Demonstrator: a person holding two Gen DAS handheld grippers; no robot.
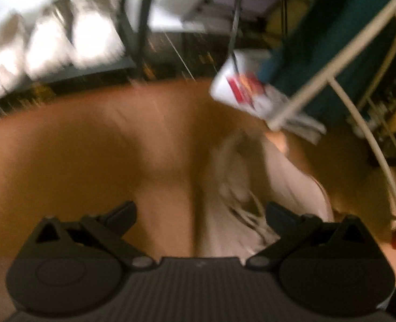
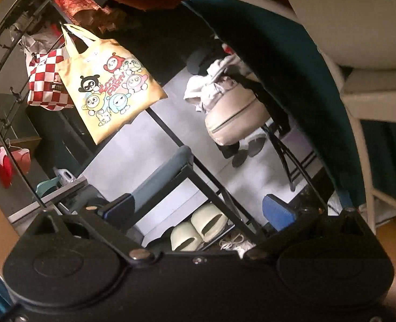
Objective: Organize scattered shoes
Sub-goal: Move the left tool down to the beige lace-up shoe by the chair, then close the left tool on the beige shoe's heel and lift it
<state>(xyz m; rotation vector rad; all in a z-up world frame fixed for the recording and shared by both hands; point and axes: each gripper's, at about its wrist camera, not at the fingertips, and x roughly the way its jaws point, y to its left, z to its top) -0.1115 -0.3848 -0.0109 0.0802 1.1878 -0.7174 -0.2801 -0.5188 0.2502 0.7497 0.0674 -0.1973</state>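
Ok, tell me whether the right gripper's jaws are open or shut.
Open. The right gripper shows its blue fingertips wide apart with nothing between them; pale slippers sit beyond the gap.

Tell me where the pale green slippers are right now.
In the right wrist view, the pale green slippers sit side by side low in the frame on the dark metal rack, between the open right gripper fingers, beside white laces.

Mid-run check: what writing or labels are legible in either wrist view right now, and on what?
Yellow tote bag: red cartoon lettering among the printed characters, too distorted to read with confidence.
Red-and-white checkered bag: small dark label, too small to read.
White package with red print: motion-blurred, unreadable.
Nothing else carries legible text.
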